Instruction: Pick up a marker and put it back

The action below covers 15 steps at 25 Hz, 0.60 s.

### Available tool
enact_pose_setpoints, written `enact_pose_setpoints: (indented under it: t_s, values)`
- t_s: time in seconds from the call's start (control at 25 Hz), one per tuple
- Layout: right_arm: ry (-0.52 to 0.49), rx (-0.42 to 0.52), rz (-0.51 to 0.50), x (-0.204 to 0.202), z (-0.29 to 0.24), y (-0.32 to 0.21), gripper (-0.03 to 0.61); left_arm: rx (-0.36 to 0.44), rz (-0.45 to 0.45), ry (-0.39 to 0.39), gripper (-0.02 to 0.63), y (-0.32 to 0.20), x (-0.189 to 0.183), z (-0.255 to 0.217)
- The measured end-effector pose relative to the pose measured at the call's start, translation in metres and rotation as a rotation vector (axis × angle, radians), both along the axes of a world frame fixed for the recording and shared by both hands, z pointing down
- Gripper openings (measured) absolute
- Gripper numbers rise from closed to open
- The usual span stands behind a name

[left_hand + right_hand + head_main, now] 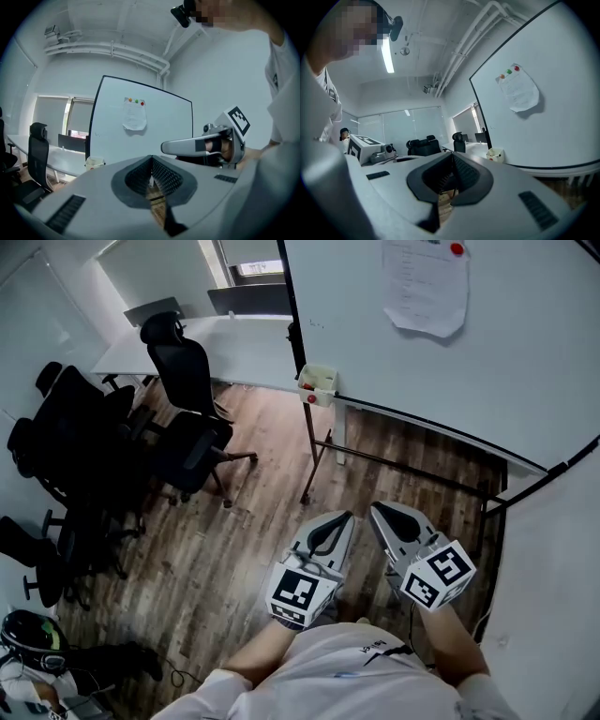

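Note:
A small cream marker box (pixel 317 383) hangs at the left end of the whiteboard ledge, with red-tipped items in it; single markers are too small to tell apart. The same box (pixel 95 162) is small and distant in the left gripper view, and it (pixel 495 154) also shows in the right gripper view. My left gripper (pixel 330 532) and right gripper (pixel 394 521) hover side by side close to my body, over the floor and well short of the box. Both are shut with nothing between the jaws, as the left gripper (pixel 151 176) and right gripper (pixel 451 174) show in their own views.
A large whiteboard (pixel 487 343) on a black stand, with a paper sheet (pixel 426 282) pinned to it, fills the upper right. Black office chairs (pixel 187 371) and a white table (pixel 234 343) stand to the left on the wooden floor (pixel 234 540).

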State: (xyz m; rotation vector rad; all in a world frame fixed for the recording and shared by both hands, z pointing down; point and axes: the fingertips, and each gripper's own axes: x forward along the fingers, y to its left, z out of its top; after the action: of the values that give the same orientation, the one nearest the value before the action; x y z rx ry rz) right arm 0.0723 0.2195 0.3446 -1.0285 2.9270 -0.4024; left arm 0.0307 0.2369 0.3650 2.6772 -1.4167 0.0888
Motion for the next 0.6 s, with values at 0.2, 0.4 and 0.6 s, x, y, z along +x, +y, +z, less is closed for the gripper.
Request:
enact_pose_setpoints:
  t_s: [0.2,0.4,0.6]
  values:
    - [0.015,-0.004,0.040,-0.035,0.001,-0.041,0.014,0.008,0.039,-0.013,0.012,-0.045,-0.035,0.001]
    - [0.034,-0.025,0.064,-0.052,0.010,-0.072,0.014,-0.003,0.062,-0.012,0.012,-0.082,-0.053,0.009]
    - [0.033,-0.034,0.085,-0.055,0.013,-0.112,0.014,-0.012,0.070,-0.018,0.011,-0.122,-0.060,0.017]
